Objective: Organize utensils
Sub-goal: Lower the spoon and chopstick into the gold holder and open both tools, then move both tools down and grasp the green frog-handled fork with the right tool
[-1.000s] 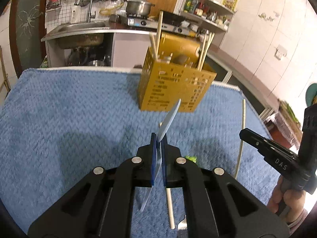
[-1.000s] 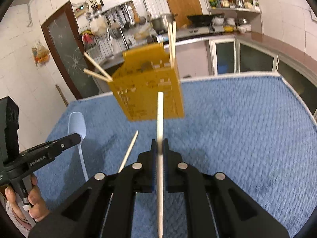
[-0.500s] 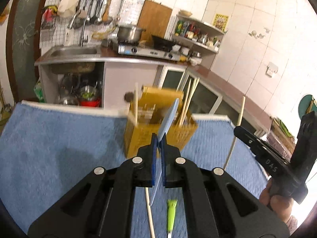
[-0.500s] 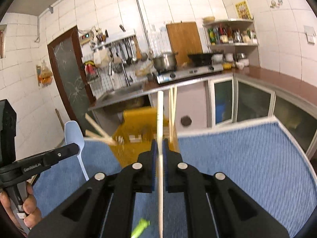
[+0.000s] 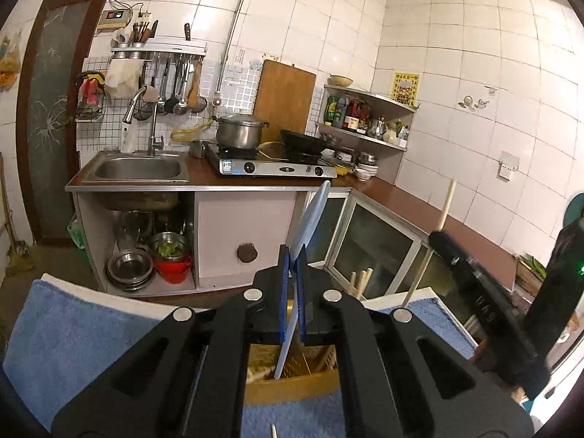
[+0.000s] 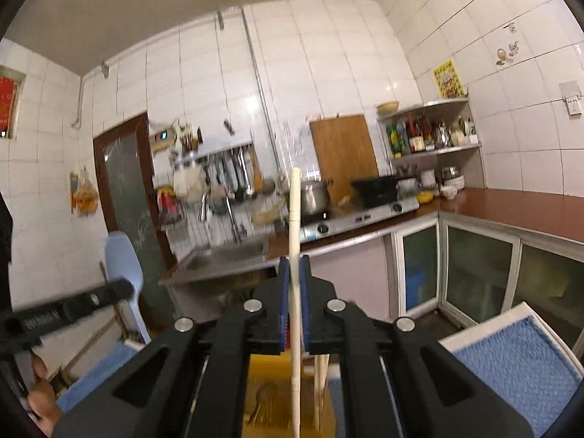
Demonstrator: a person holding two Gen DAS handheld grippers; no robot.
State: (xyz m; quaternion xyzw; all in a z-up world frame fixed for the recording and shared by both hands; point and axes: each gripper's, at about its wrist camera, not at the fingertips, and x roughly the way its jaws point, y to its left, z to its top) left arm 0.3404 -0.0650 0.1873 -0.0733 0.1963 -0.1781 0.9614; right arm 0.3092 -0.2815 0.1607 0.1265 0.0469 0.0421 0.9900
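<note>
Now left tongs (image 5: 292,288) tight on spoon (image 5: 310,215), right tongs (image 6: 294,303) on chopstick (image 6: 295,215).

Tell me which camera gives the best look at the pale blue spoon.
The right wrist view. There the pale blue spoon shows its broad bowl side-on, with the left gripper crossing in front of it. The left wrist view sees the spoon nearly edge-on, a thin blade clamped between that gripper's own pads.

A steel pot (image 5: 239,131) sits on the stove (image 5: 272,166), right of the sink (image 5: 137,168).
</note>
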